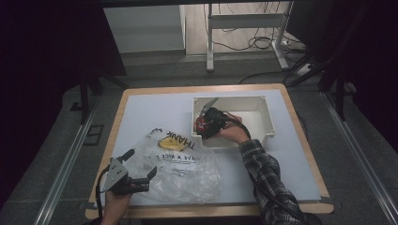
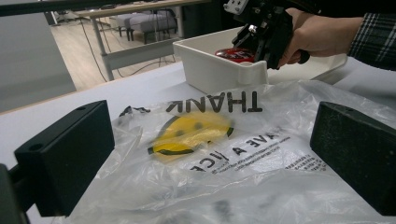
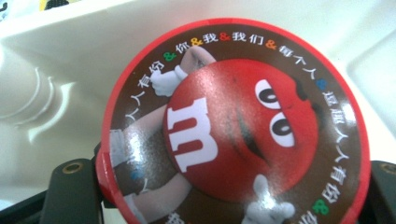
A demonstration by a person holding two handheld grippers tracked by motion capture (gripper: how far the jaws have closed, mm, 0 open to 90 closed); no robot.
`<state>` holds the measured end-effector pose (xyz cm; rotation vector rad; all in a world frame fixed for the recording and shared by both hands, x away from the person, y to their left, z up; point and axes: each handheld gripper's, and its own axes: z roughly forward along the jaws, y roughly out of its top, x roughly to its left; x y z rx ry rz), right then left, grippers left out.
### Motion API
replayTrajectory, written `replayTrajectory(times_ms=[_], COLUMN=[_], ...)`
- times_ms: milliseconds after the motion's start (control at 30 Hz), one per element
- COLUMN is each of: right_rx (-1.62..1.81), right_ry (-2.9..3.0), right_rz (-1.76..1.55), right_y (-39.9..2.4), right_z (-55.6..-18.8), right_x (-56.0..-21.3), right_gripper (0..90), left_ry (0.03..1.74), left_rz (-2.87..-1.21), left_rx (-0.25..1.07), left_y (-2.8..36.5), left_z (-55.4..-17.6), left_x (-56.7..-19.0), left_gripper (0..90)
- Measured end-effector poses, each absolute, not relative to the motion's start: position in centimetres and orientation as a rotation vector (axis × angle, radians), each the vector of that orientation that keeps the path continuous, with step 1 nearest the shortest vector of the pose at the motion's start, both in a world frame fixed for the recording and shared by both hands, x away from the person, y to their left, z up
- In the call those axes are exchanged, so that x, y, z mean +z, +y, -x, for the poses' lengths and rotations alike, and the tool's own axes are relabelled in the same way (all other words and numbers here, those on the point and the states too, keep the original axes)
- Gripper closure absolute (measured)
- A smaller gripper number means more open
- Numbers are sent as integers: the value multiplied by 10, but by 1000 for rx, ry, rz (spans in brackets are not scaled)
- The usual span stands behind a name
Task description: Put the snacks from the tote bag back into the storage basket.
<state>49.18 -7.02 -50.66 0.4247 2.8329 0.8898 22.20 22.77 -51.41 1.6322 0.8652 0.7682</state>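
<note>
High view, one white bin (image 1: 267,123), one plastic bag (image 1: 180,164), right tongs (image 1: 202,125) clamped on one red tin (image 3: 233,126), left tongs (image 1: 141,165) apart.

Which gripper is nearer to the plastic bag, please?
Left. The left gripper hangs open right over the plastic bag, while the right gripper is in the white bin, gripping a red tin.

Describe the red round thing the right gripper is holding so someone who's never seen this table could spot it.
On the white table, look in the white bin at the far right. At its left end the right gripper clamps a round red candy tin. Its lid shows a red cartoon candy with a white m, unlike the clear plastic bag.
</note>
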Motion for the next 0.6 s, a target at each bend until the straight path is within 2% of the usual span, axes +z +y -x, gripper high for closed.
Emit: replayTrajectory(times_ms=[367, 600], right_rx=[900, 937], right_ry=[2813, 2787], right_rz=[-453, -484], right_y=[-71, -70], right_z=[-491, -491], right_x=[-508, -505], right_gripper=[251, 174], left_ry=[863, 860], left_rz=[-1634, -1640], left_rx=[768, 768], left_y=[227, 226], left_z=[-222, -222], left_x=[-514, -514], left_gripper=[0, 0])
